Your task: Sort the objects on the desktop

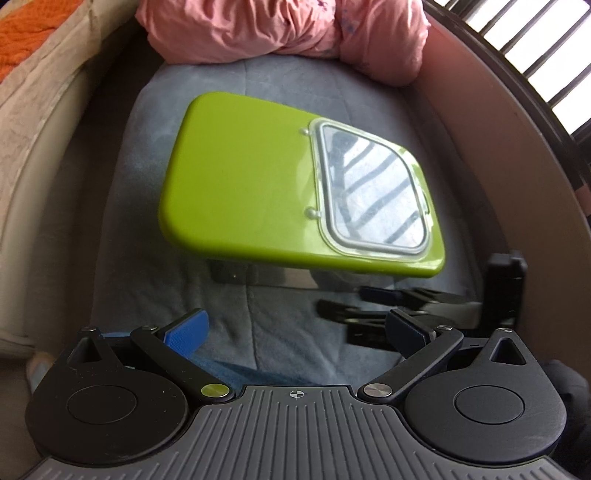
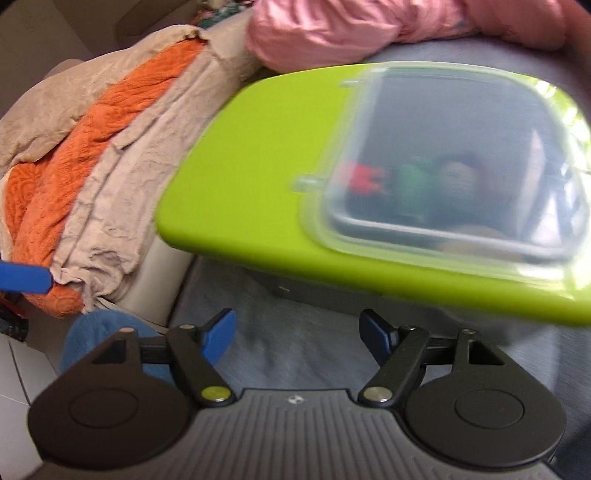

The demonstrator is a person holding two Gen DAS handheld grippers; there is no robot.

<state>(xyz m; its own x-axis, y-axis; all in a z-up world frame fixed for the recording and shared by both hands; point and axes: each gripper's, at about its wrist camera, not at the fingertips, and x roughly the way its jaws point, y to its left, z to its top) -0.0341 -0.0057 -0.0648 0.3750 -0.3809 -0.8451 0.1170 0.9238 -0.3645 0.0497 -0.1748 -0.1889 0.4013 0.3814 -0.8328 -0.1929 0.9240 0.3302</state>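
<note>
- Green-lidded box (image 1: pixel 240 184) with clear hatch (image 1: pixel 373 192) on a grey blanket (image 1: pixel 184 295): likely rigid, slick; best gripped at lid edge.
- Left gripper (image 1: pixel 295 328) and right gripper (image 2: pixel 299 332): jaws spread, empty.

Lime-green tray (image 1: pixel 236 177), pink cloth (image 1: pixel 280 29), orange blanket (image 2: pixel 74 147)

The lime-green rounded lap tray (image 1: pixel 240 177) looks like smooth, slightly glossy plastic, with a clear glossy plastic lid (image 1: pixel 373 192) that mirrors window bars. The grey-blue quilted cover (image 1: pixel 266 332) under it is soft matt cloth; the pink bundle (image 1: pixel 280 29) is crumpled fabric, the orange throw (image 2: pixel 48 184) coarsely textured.
</note>
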